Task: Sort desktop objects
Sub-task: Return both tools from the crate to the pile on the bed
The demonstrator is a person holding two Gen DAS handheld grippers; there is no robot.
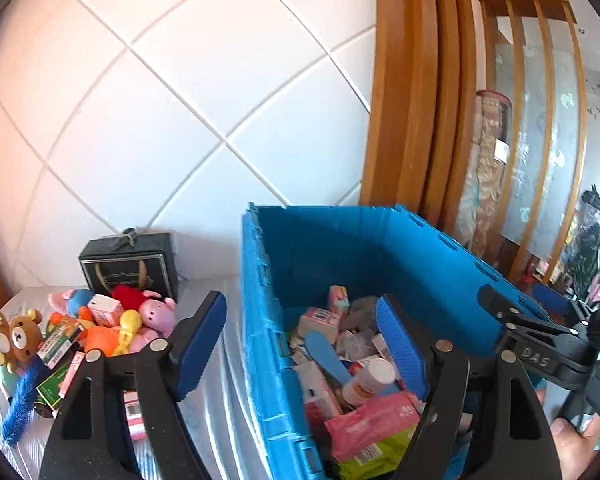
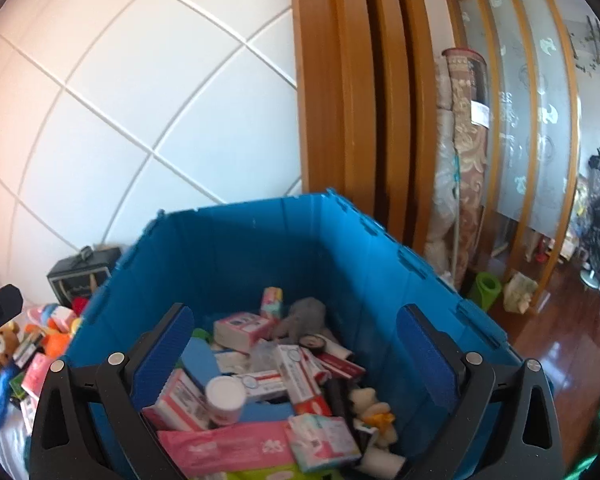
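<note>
A blue plastic crate holds several sorted items: boxes, a white bottle, pink packs and a grey plush. My left gripper is open and empty, straddling the crate's left wall. My right gripper is open and empty above the crate's contents; it also shows at the right of the left wrist view. A pile of plush toys and boxes lies on the table left of the crate, with a brown bear and a pink pig.
A black gift box stands behind the pile against the white tiled wall. A blue brush lies at the pile's front. Wooden door frame and wood floor are to the right.
</note>
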